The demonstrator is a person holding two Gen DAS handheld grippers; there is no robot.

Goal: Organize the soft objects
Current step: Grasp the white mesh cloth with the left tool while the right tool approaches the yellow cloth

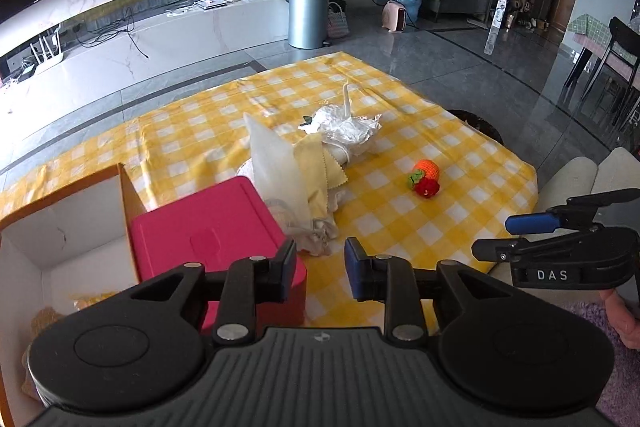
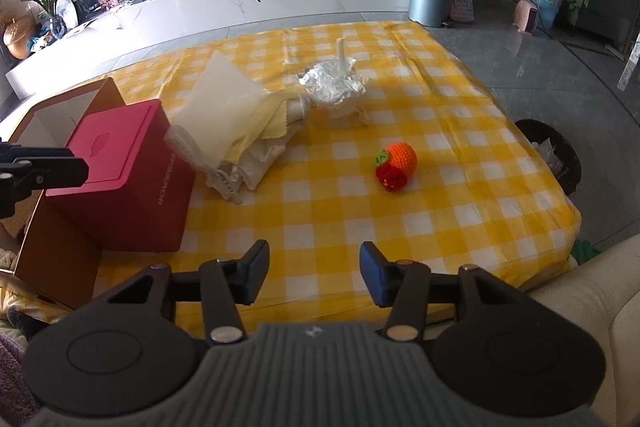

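Hovering above the near edge of the yellow-and-white checked tablecloth (image 2: 440,155), the right gripper (image 2: 312,273) has its blue-padded jaws spread apart with nothing between them. The left gripper (image 1: 318,269) hangs over the near corner of the magenta box (image 1: 208,235), its jaws parted by a narrower gap and likewise empty.

The magenta box serves as the landmark. Its lid is on, and it stands on the cloth against an open cardboard carton (image 1: 60,235) with a white inside, which sits on the side of the box away from the soft things. Leaning right against the far side of the box is a heap of pale fabric (image 2: 248,163) with a lace edge, topped by a yellow cloth (image 2: 276,123) with a pinked border and a stiff translucent sheet (image 2: 224,99) standing tilted. Just beyond that heap, farther from the box, lies a bundle of crinkled clear wrap (image 2: 336,87) with a white stick rising upright from it. Well apart from the box, out on the open cloth, lies a crocheted toy (image 2: 396,165): an orange ball with a green tuft and a red piece touching it.

In the left wrist view a person's fingers (image 1: 624,319) show beneath the right gripper.
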